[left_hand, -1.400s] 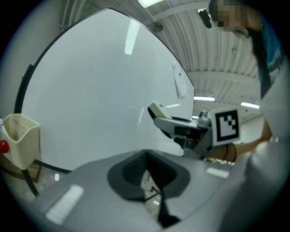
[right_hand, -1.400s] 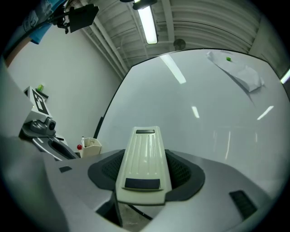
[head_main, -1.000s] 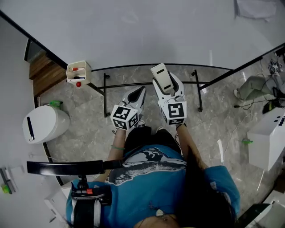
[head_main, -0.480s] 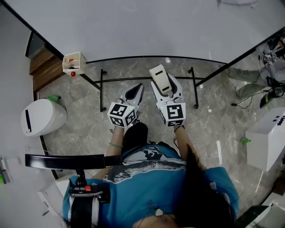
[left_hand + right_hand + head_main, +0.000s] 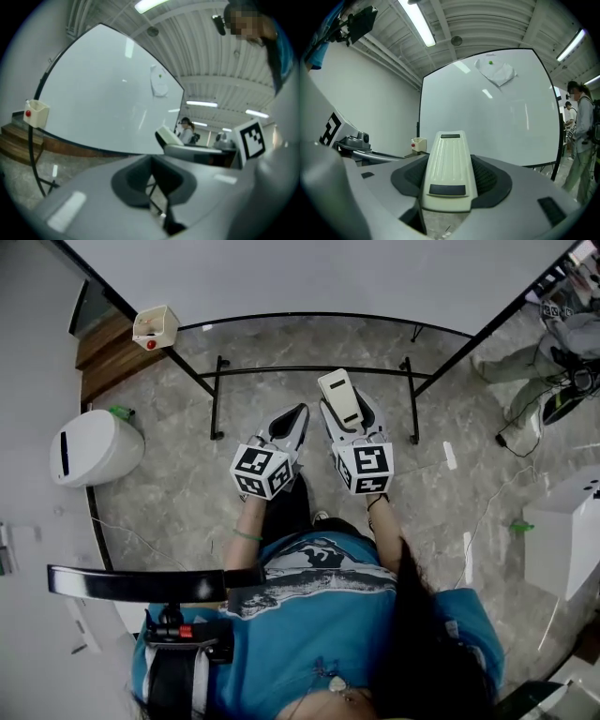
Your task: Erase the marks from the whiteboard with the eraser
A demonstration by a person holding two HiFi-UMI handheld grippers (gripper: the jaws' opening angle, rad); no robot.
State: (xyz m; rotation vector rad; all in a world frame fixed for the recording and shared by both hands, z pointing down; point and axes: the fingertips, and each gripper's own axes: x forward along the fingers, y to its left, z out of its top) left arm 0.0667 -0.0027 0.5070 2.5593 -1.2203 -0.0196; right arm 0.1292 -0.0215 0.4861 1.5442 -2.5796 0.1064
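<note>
The whiteboard [image 5: 309,277] stands in front of me, and I see no marks on the part in view. A cream eraser [image 5: 338,397] sticks out forward from my right gripper [image 5: 343,414], which is shut on it. In the right gripper view the eraser [image 5: 449,164] points at the whiteboard [image 5: 497,122] from some distance away. My left gripper [image 5: 292,418] hangs beside it at the same height, shut with nothing in it. In the left gripper view the left gripper [image 5: 158,190] shows only floor past its dark pads.
A small holder box [image 5: 155,326] with a red item hangs at the board's left edge. A paper sheet [image 5: 496,71] is pinned high on the board. Black stand legs [image 5: 217,395] cross the floor below. A white bin [image 5: 89,448] is left. A person [image 5: 581,136] stands right.
The board's lower edge and stand have slid up in the head view, so more floor shows. Both grippers stay side by side, the eraser held as before.
</note>
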